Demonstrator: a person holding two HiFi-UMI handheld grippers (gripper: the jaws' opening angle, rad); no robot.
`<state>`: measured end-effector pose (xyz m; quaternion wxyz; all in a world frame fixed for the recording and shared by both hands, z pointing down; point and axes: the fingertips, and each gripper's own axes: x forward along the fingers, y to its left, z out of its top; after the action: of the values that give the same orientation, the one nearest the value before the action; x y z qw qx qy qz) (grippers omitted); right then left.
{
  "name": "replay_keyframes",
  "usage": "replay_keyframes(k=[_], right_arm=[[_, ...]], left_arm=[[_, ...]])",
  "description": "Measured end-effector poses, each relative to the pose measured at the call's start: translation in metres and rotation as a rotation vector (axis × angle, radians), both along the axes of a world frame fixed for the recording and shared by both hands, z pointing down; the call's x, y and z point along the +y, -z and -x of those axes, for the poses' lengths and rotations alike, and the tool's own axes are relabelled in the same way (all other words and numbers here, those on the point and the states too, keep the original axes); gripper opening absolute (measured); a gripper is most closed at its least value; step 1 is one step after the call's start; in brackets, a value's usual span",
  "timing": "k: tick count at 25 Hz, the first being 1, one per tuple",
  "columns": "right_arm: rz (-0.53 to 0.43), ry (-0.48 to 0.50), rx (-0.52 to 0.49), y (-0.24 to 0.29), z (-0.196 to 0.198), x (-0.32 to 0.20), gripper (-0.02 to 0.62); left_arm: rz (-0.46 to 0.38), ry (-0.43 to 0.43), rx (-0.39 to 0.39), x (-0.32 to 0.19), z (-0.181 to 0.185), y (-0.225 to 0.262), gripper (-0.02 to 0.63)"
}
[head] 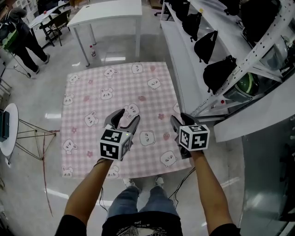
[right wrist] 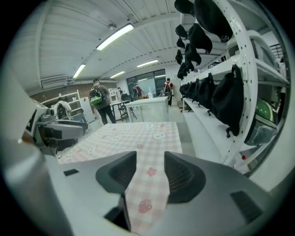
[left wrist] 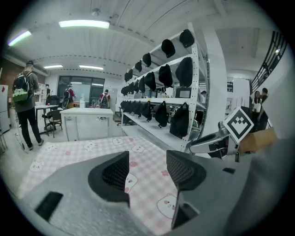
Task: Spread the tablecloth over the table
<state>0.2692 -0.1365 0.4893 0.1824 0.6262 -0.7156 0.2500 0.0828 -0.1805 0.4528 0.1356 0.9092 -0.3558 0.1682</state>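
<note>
- Left side: open floor (head: 46, 99) runs along the cloth's left edge; a thin wire stand (head: 33, 138) and a small round table (head: 9, 133) sit near it.
- Left tool (head: 126, 118): bare forearm stretched forward, tool tipped slightly down over the cloth's near half. Jaws apart, nothing pinched.
- Tablecloth (head: 120, 87): pink check with bears, lying flat and hiding the tabletop. The near edge hangs just ahead of the person's shoes (head: 131, 183); a white table (head: 108, 14) stands well beyond the far edge.
- Right tool (head: 181, 120): forearm forward, over the near right corner area. Jaws apart, cloth showing in the gap, pads off it.
- Right side: shelving (head: 184, 50) with dark bags (head: 205, 46) stands just beside the right edge; little room there.
</note>
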Motion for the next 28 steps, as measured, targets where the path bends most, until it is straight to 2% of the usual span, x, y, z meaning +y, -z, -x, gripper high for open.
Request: replay_keyframes(k=[6,13,21,24,28], right_arm=[[0.037,0.069,-0.018,-0.029,-0.038,-0.039,0.193],[0.131,0.135,-0.124,-0.085,-0.074,-0.094,0.186],[0.257,0.15,-0.211,-0.151,-0.087,-0.126,0.179],[0.289,0.161,-0.256,-0.161,-0.087,-0.132,0.155],[0.298,0.117,-0.314,-0.161,-0.09,-0.135,0.087]], left_arm=[[0.012,0.054,-0.006,-0.022,-0.036,-0.022,0.261],[0.053,0.146,-0.042,-0.042,-0.07,-0.05,0.259],[0.1,0.246,-0.07,-0.062,-0.082,-0.079,0.259],[0.113,0.253,-0.08,-0.069,-0.093,-0.085,0.259],[0.119,0.253,-0.089,-0.076,-0.1,-0.085,0.259]])
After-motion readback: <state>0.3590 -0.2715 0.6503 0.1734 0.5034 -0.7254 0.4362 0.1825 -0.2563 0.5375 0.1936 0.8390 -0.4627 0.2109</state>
